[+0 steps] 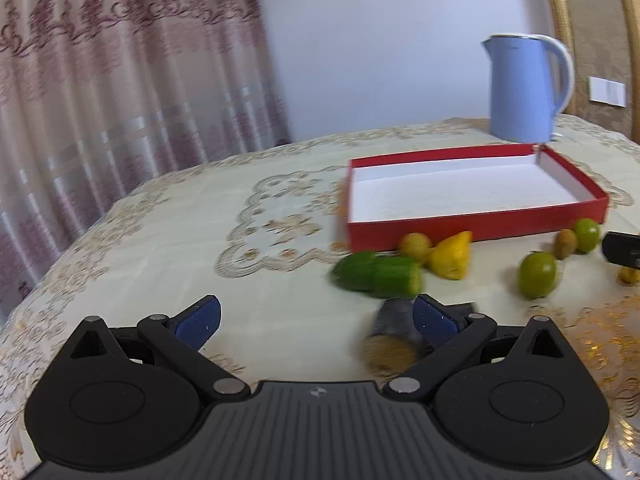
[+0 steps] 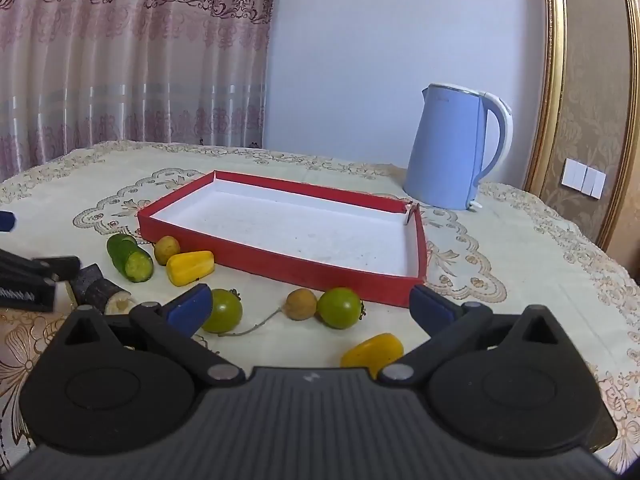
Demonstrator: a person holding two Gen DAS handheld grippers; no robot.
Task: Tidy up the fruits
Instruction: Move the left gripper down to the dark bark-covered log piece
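Note:
A shallow red box (image 2: 280, 258) with a white inside lies empty on the table; it also shows in the left wrist view (image 1: 472, 228). In front of it lie a cut cucumber (image 2: 130, 258), a small yellow-brown fruit (image 2: 167, 249), a yellow piece (image 2: 190, 267), a dark sugarcane piece (image 2: 98, 290), two green tomatoes (image 2: 223, 311) (image 2: 340, 307), a brown longan (image 2: 301, 303) and a second yellow piece (image 2: 374, 352). My right gripper (image 2: 306, 304) is open above the tomatoes. My left gripper (image 1: 316, 312) is open and empty, with the sugarcane piece (image 1: 394, 336) by its right finger.
A light blue kettle (image 2: 452, 158) stands behind the box at the back right. The table carries a cream embroidered cloth (image 2: 520, 264). Curtains hang behind the table on the left. The left gripper shows at the left edge of the right wrist view (image 2: 28, 280).

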